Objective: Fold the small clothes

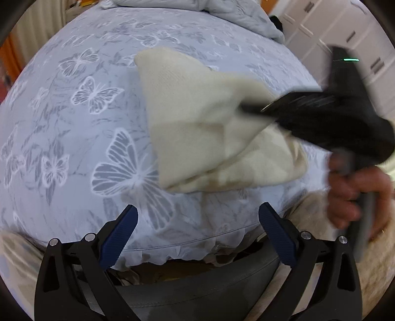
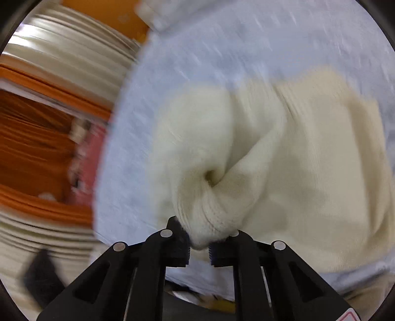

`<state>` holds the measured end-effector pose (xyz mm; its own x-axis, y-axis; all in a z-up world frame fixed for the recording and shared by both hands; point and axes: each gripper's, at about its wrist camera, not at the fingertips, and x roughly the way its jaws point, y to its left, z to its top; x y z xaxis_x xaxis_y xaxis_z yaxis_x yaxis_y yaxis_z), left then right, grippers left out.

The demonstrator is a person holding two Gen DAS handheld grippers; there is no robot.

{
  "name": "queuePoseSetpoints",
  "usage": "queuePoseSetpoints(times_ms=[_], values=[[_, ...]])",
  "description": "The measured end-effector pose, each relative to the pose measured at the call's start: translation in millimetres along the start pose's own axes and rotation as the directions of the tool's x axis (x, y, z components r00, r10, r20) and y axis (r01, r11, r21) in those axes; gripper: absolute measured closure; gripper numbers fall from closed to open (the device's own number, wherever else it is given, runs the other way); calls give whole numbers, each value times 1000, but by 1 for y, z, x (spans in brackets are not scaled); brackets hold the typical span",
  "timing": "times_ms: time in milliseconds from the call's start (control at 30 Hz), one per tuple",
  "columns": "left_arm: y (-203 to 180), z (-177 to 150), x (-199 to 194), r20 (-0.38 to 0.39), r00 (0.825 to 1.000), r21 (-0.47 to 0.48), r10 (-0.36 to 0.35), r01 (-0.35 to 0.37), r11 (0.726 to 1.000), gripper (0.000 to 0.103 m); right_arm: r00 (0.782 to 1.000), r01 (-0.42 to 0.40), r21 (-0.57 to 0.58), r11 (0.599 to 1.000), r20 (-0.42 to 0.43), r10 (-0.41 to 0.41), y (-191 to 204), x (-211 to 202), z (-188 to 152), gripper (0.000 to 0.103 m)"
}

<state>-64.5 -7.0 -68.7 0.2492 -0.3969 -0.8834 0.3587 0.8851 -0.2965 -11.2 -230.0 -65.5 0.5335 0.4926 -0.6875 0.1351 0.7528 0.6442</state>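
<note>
A small cream knit garment [image 1: 197, 128] lies on a pale blue butterfly-print bedspread [image 1: 93, 118]. My right gripper [image 1: 249, 107] comes in from the right, blurred, shut on an edge of the garment and lifting it over the rest. In the right wrist view my right gripper [image 2: 198, 240] is shut on a bunched ribbed edge of the garment [image 2: 284, 160], which drapes down to the bed. My left gripper [image 1: 197, 210] is open and empty, hovering over the bed's near edge, just in front of the garment.
A crumpled grey-blue duvet [image 1: 222, 12] lies at the far end of the bed. White drawers [image 1: 345, 32] stand at the right. A frilled bed edge [image 1: 185, 249] is near me. Orange and cream curtains [image 2: 49, 138] are off the bed's side.
</note>
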Motion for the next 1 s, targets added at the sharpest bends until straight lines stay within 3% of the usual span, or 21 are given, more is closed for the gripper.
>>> queuePoseSetpoints(times_ms=[100,133,200,267,300,400,533,600,633,667,700,733,800,867,933,967,1000], values=[[-1,2,-8,36,999,8,-16,15,1000,7,987,15,28,999,162,-20,-13,-73,-7,94],[-3,2,-9,42,999,13,-26,26,1000,7,984,45,47,998,170,-53,-27,-82,-12,94],[-11,5,-6,43,998,34,-56,54,998,7,977,151,133,980,132,-168,-72,-83,-22,94],[-21,8,6,19,997,59,-69,67,996,7,971,227,241,944,23,-240,-124,-65,-35,93],[-28,9,14,0,997,72,-77,76,994,7,970,231,306,924,0,-243,-145,-61,-43,93],[-54,12,37,-35,996,136,-82,86,987,7,990,100,361,927,57,-129,-157,-70,-49,92],[-76,16,62,-18,1000,227,-10,14,974,7,992,99,320,942,43,-119,-146,-67,-38,86],[-79,20,76,-11,999,248,36,-32,968,8,991,117,331,936,26,-133,-151,-61,-30,69],[-77,22,82,-5,999,246,46,-43,968,16,990,120,335,935,24,-136,-153,-57,-28,66],[-75,25,86,-10,999,245,41,-38,969,43,990,124,337,933,19,-138,-158,-50,-23,66],[-70,30,95,-30,998,242,63,-53,969,60,991,119,326,938,13,-130,-160,-47,-25,80],[-66,34,96,-39,997,229,66,-55,972,68,992,105,310,945,30,-120,-157,-47,-23,89],[-52,42,86,-29,999,154,19,-14,988,73,990,19,267,964,132,-57,-136,-71,-22,92],[-48,47,64,24,1000,145,14,-17,989,75,976,-62,232,971,217,11,-120,-97,-23,93],[-44,47,57,34,999,146,9,-13,989,75,979,25,219,975,193,-69,-123,-96,-29,93],[-42,46,61,17,1000,145,14,-16,989,75,984,78,226,971,139,-111,-131,-85,-32,93],[-41,43,70,-4,999,142,34,-33,989,75,984,167,249,954,23,-178,-149,-60,-40,92]])
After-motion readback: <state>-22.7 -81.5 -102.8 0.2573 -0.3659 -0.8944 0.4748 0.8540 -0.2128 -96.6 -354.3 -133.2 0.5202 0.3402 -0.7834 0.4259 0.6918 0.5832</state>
